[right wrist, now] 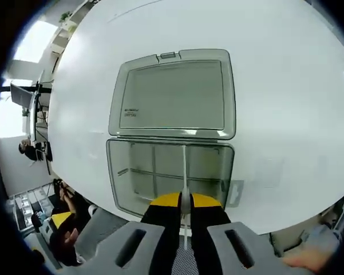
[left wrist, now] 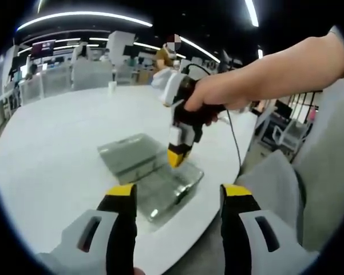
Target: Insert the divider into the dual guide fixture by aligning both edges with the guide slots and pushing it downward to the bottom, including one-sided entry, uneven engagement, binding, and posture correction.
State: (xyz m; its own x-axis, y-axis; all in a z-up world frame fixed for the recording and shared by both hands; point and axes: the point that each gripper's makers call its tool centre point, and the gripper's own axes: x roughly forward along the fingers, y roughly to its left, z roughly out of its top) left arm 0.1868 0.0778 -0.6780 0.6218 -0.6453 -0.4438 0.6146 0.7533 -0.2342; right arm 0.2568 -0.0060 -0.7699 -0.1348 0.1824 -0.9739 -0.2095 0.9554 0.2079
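1. An open box (right wrist: 170,172) sat on the table (right wrist: 286,86), close to its near edge.
2. Its lid (right wrist: 174,94) lay flat on the table beyond the tray, joined along one side.
3. The right claw (right wrist: 185,201) stood directly above the tray, the divider (right wrist: 185,172) between its jaws, reaching down into the compartments.
4. The left claw (left wrist: 177,197) hung apart, just off the table edge.

Right tongs (right wrist: 184,201) hide the divider's (right wrist: 184,172) near end.
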